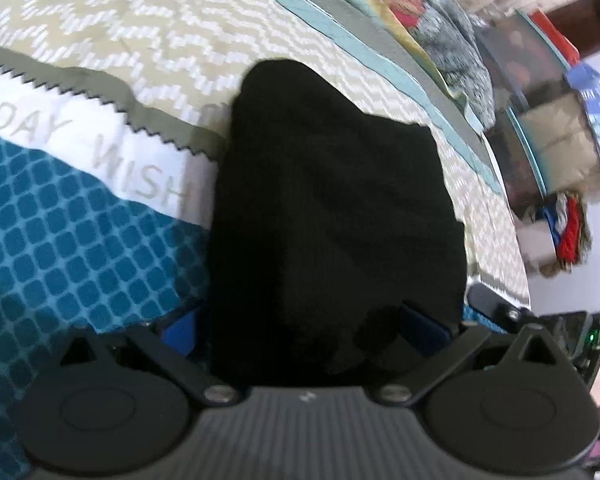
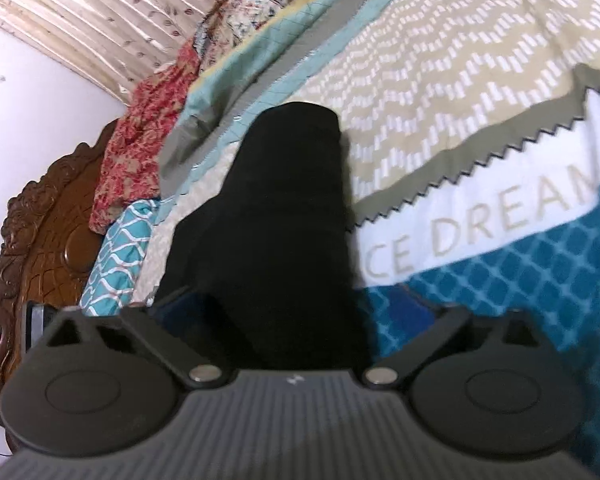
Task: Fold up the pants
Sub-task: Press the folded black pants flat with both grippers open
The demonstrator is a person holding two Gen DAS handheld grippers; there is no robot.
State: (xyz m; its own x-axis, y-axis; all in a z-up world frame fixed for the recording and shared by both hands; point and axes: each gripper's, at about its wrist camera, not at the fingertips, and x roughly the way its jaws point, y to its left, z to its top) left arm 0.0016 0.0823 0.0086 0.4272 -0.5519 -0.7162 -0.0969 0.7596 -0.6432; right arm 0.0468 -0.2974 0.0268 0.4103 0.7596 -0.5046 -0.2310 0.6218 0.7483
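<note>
My left gripper [image 1: 304, 320] has its fingers spread wide around the black pants [image 1: 332, 208], not pinching. The pants lie folded on the bed [image 1: 80, 232], near its pillow edge. My right gripper [image 2: 300, 312] is spread too. I think one more fold comes next, needing a fresh pinch.

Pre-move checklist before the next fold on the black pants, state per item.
1. Right gripper released: ok, jaws spread wide, pads not pressing the black pants.
2. Left gripper jaws apart: ok, blue fingers stand either side of the cloth; whether they pinch it: cannot tell.
3. Pants lying on the bedspread: ok, resting as a compact dark bundle.
4. Fold edges aligned: cannot tell, the fabric is too dark and blurred to show layers.
5. Pants well inside the bed's edge: ok.
6. Bedding pile by the headboard apart from the pants: ok.
</note>
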